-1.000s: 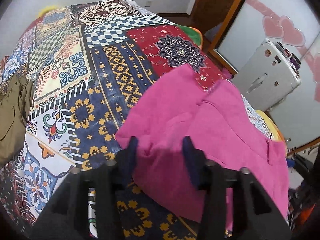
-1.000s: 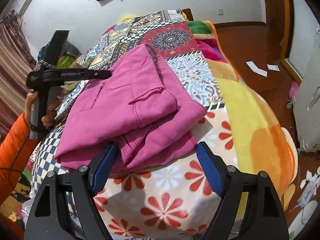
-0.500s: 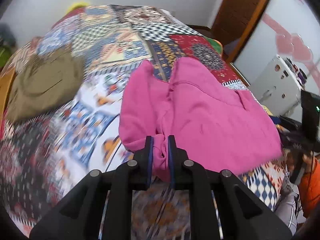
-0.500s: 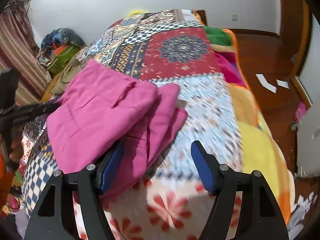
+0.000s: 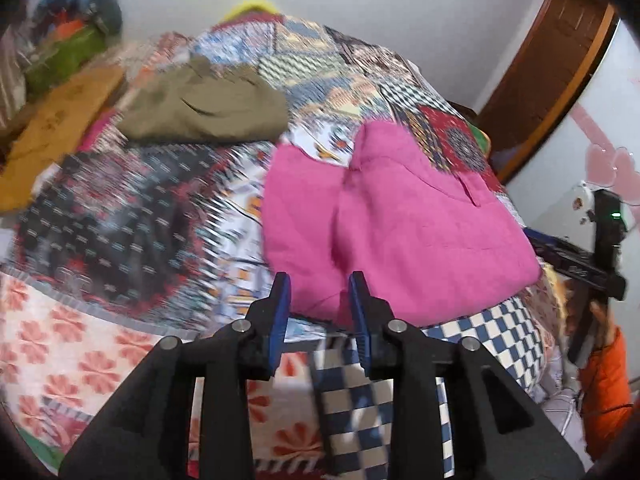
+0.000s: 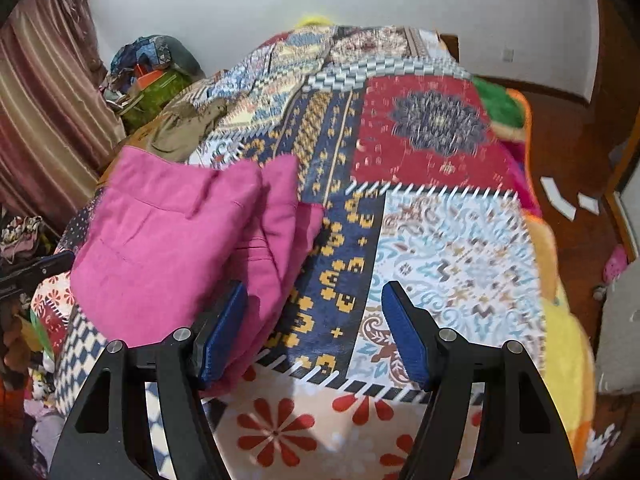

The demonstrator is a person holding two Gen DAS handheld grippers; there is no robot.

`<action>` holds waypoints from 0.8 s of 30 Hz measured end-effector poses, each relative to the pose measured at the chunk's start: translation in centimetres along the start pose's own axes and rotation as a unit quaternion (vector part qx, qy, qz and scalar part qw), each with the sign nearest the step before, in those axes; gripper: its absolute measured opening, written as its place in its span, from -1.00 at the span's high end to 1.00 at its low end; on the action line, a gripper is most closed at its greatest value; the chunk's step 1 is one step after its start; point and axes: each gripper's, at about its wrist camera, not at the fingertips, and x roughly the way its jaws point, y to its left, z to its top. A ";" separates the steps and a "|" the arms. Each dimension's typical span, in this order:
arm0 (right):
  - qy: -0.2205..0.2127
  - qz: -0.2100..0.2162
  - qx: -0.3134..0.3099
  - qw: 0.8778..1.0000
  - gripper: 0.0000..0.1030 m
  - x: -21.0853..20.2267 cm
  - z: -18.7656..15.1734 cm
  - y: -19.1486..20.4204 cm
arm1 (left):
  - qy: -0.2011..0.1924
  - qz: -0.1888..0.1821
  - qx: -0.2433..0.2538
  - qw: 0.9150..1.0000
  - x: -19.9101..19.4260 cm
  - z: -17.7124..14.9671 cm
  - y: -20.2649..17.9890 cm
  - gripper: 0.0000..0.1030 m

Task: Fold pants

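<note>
The folded pink pants (image 5: pixel 400 220) lie on the patterned bedspread (image 5: pixel 120 220). My left gripper (image 5: pixel 320 308) has its jaws partly apart, with the near edge of the pants between the blue pads (image 5: pixel 280 312), not clamped. In the right wrist view the pink pants (image 6: pixel 180 240) lie at the left. My right gripper (image 6: pixel 316 336) is wide open; its left pad (image 6: pixel 224 332) is against the pants' near edge and the gap shows only bedspread (image 6: pixel 460 240).
Folded olive-brown pants (image 5: pixel 208 108) lie farther back on the bed, also in the right wrist view (image 6: pixel 180 128). A pile of clothes (image 6: pixel 156 76) sits by the curtain. The wooden floor (image 6: pixel 568 152) with paper scraps is at the right.
My left gripper went from open to clamped on the pants' edge, dragged them across the bed, and has now opened partly. My right gripper stayed open and swung right.
</note>
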 end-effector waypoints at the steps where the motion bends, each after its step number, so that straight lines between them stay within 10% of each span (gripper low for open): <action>1: -0.009 -0.004 -0.005 1.000 -0.29 -0.7 0.3 0.3 | -0.008 0.006 0.002 1.000 -0.7 0.4 0.2 0.44; 12: -0.057 0.082 -0.066 0.993 -0.27 -2.2 3.3 7.4 | -0.048 -0.067 0.063 0.995 -1.6 3.5 -6.1 0.55; 24: 0.035 0.103 -0.100 0.989 0.71 4.2 0.9 7.8 | 0.020 -0.042 0.030 0.998 5.4 1.7 -3.5 0.85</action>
